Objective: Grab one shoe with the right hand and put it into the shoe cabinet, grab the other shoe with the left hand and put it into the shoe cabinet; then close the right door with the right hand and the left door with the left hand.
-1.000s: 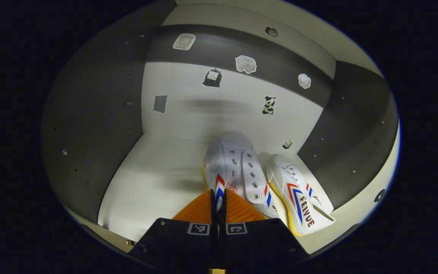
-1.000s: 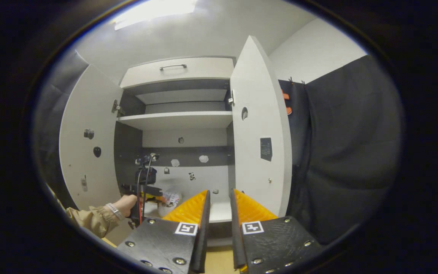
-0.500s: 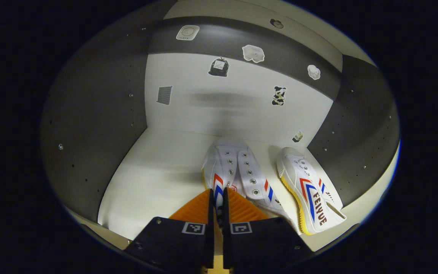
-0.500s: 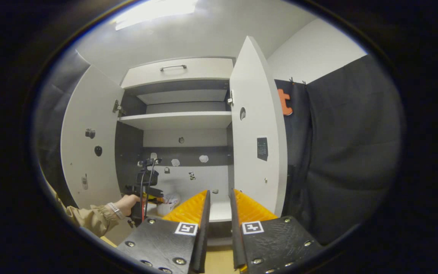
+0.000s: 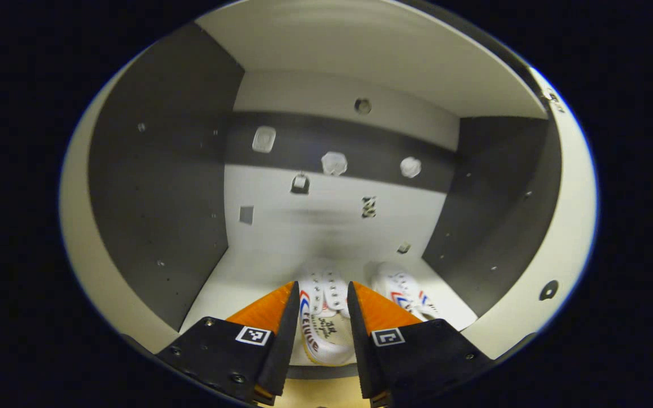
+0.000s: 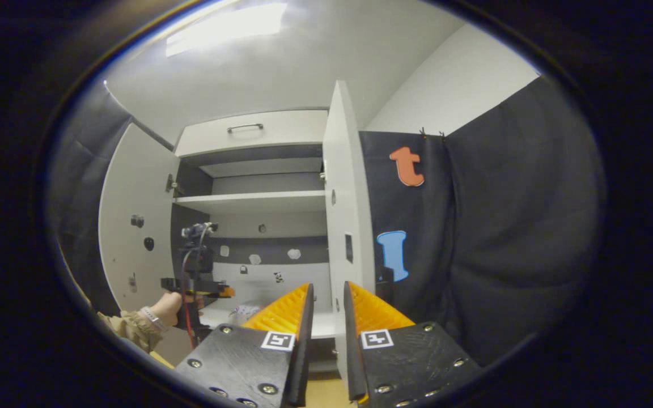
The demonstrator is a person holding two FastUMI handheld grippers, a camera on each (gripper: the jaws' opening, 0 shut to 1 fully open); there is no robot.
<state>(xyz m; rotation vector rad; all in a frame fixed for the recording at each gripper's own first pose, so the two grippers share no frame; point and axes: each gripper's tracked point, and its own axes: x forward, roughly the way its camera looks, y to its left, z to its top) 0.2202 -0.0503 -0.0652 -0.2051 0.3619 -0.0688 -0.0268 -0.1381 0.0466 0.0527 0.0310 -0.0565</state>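
Shoes, both of 'em [image 5: 321, 323] [image 5: 406, 292], sit side by side on the shoe cabinet [image 5: 151, 187] floor. Left hand-held gripper [image 5: 321, 326] is spread w/ nothing in it, right hand-held gripper [image 6: 326, 317] is a bit apart & empty, both doors [image 6: 343, 215] [image 6: 134, 226] open.

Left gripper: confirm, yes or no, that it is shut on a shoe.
No: in the left gripper view the left gripper is open, and the shoe lies on the cabinet floor between its fingers, untouched.
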